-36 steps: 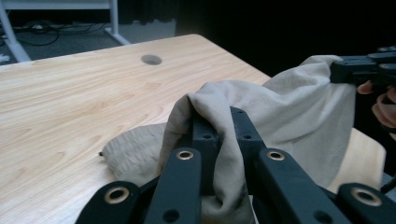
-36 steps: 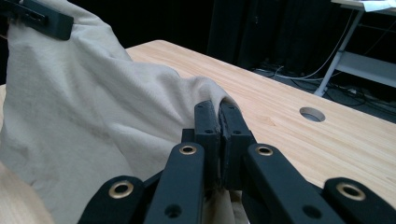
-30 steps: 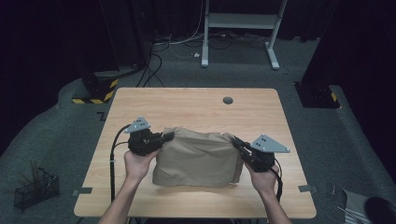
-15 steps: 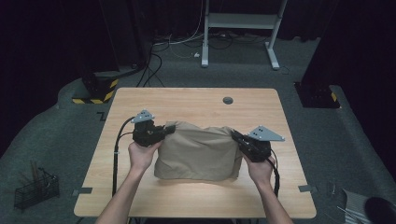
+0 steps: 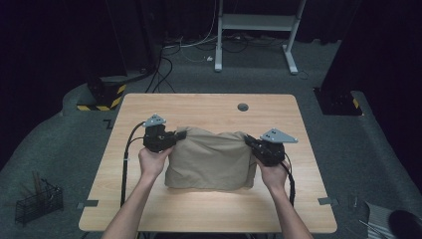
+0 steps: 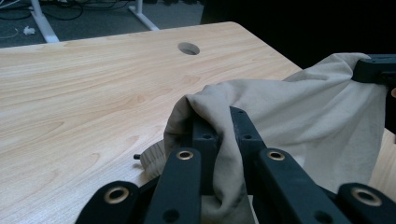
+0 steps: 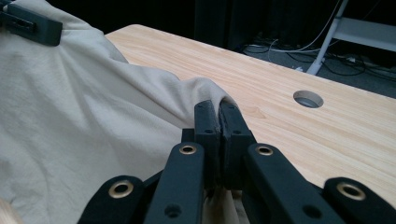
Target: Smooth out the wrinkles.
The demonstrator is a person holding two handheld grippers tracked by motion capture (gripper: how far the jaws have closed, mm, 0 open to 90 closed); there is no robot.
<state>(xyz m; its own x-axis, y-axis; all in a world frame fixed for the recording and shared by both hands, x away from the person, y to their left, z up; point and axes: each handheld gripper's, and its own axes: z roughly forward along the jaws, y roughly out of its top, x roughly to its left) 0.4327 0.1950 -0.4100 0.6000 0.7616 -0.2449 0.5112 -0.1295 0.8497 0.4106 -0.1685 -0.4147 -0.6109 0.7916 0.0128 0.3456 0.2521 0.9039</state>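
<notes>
A beige cloth (image 5: 209,158) lies folded on the wooden table (image 5: 209,107), its far edge lifted between both grippers. My left gripper (image 5: 178,135) is shut on the cloth's far left corner; in the left gripper view the cloth (image 6: 299,112) bunches between the black jaws of that gripper (image 6: 219,116). My right gripper (image 5: 247,140) is shut on the far right corner. In the right gripper view its jaws (image 7: 217,108) pinch a fold of the cloth (image 7: 79,116). A hand holds each gripper from the near side.
A round cable hole (image 5: 242,106) sits in the table near the far edge. A white desk frame (image 5: 256,25) and cables lie on the floor beyond. A black wire basket (image 5: 37,201) stands on the floor at the left.
Both grippers have carried the cloth's held edge away from the person, toward the far side of the table. The cloth lies more spread out.
</notes>
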